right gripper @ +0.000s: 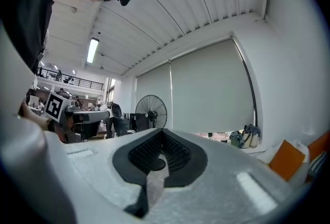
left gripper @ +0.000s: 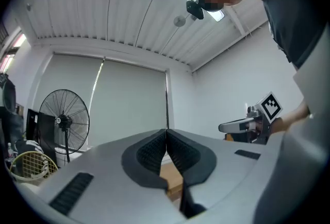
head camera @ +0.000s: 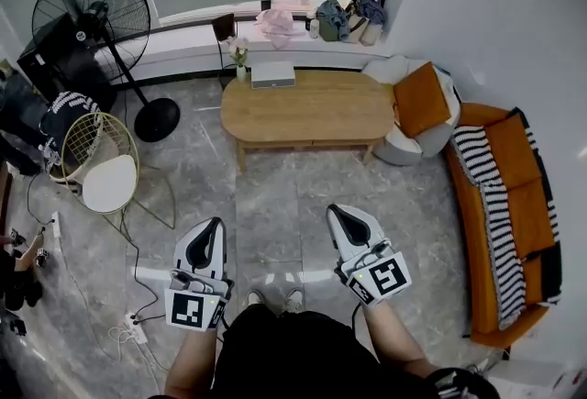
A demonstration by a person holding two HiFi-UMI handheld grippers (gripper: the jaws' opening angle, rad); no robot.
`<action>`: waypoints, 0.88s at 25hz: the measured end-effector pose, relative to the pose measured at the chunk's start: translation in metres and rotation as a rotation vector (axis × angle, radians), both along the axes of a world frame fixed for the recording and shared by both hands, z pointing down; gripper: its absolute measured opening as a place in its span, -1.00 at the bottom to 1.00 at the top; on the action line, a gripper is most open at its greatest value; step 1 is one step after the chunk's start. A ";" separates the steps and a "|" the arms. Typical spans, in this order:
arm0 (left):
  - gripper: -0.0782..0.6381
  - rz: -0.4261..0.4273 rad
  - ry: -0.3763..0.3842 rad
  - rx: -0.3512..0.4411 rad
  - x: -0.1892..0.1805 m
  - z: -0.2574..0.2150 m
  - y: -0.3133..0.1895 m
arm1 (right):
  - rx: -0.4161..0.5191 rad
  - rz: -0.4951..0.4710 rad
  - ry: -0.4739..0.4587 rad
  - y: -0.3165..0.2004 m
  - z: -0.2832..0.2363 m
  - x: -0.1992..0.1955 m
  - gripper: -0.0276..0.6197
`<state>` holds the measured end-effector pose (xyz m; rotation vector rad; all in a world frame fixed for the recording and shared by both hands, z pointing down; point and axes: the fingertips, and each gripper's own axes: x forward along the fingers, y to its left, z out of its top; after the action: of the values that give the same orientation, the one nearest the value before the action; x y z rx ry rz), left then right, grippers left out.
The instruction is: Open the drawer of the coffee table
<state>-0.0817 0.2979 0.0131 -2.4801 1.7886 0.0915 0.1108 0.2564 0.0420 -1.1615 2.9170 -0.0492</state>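
Person faced a wooden coffee table (head camera: 307, 108), one gripper in each hand.
The left gripper (head camera: 216, 223) and right gripper (head camera: 334, 210) were held side by side over the grey floor (head camera: 275, 195), each with its jaws pressed together and gripping nothing. The coffee table stood well ahead of both.

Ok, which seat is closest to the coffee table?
The white seat holding the orange cushion, right of the table; the wire chair and sofa stand farther.
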 end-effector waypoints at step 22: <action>-0.76 0.025 0.059 -0.050 -0.031 0.026 -0.131 | -0.067 0.065 0.070 -0.126 0.029 -0.003 -0.90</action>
<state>-0.1125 0.1669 0.0392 -2.5613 1.8039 0.1242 0.1075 0.1307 0.0711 -1.2932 2.9561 -0.1093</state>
